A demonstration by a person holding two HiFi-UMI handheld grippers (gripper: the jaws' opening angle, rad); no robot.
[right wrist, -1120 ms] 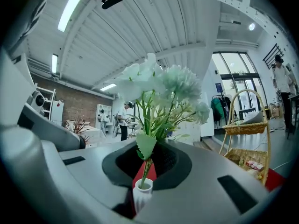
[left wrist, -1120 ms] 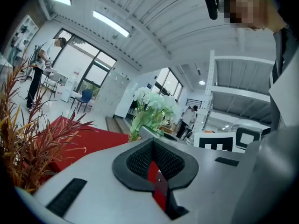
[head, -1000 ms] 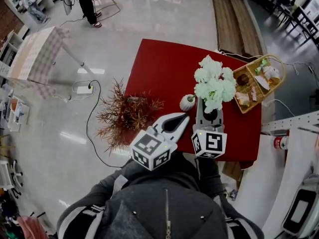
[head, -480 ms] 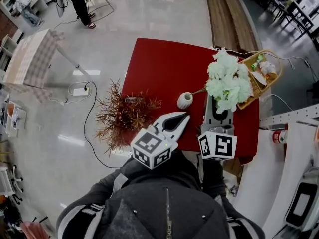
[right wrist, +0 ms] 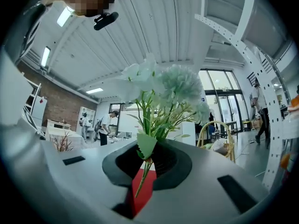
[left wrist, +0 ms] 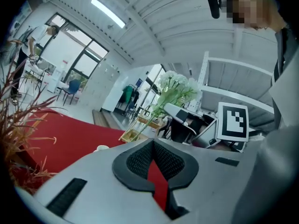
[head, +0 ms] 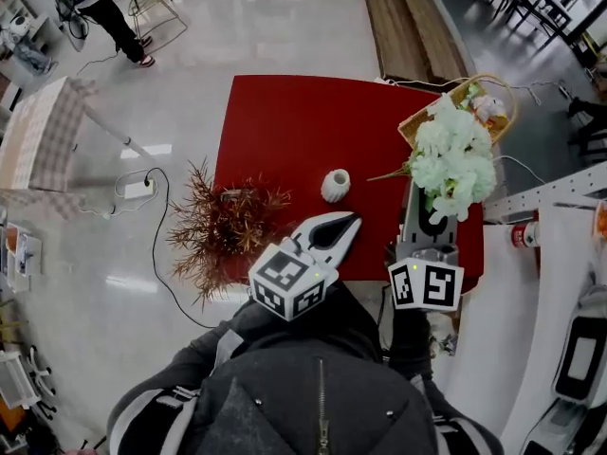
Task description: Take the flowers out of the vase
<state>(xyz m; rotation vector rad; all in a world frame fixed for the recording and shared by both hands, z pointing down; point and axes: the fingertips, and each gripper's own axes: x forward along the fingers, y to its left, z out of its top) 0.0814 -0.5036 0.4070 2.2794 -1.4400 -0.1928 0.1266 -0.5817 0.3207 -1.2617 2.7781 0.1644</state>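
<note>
My right gripper grips the flowers by the stems above the tabletop's right edge, apart from the vase near its middle; my left gripper is clenched on nothing.

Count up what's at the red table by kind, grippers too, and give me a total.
Vase: 1
Flower bunch: 1
Dried red plant: 1
Basket: 1
Grippers: 2, left gripper and right gripper
Total: 6
</note>
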